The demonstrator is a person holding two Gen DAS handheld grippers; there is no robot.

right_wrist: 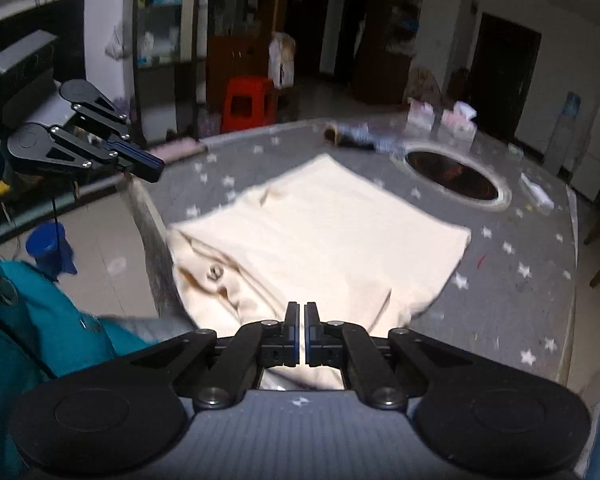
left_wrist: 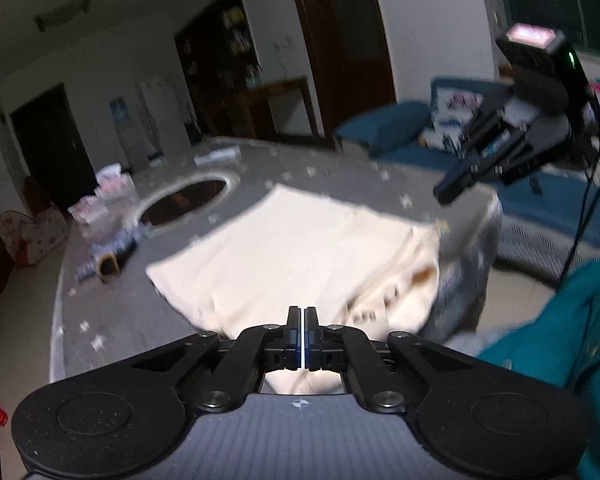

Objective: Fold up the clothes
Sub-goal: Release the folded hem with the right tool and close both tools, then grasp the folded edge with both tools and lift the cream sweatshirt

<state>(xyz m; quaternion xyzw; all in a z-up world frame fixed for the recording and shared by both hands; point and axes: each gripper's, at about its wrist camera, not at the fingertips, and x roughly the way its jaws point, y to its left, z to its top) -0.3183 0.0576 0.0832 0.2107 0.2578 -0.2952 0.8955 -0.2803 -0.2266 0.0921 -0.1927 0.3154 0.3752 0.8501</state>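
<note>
A cream garment (left_wrist: 296, 248) lies partly folded on a round table with a grey star-print cover (left_wrist: 112, 320). It also shows in the right wrist view (right_wrist: 320, 232), with a brown print near its rumpled near edge. My left gripper (left_wrist: 302, 314) is shut with nothing between its fingers, held above the garment's near edge. My right gripper (right_wrist: 301, 310) is shut and holds nothing, above the garment's near edge. Each gripper shows in the other's view, raised in the air: the right gripper (left_wrist: 446, 194) and the left gripper (right_wrist: 154, 170).
An oval hole (right_wrist: 456, 176) opens in the table beyond the garment. Small packets and boxes (left_wrist: 104, 200) lie at the far edge. A red stool (right_wrist: 246, 104), a blue bucket (right_wrist: 46, 244) and a blue sofa (left_wrist: 412, 132) stand around. A teal sleeve (right_wrist: 32, 320) is close by.
</note>
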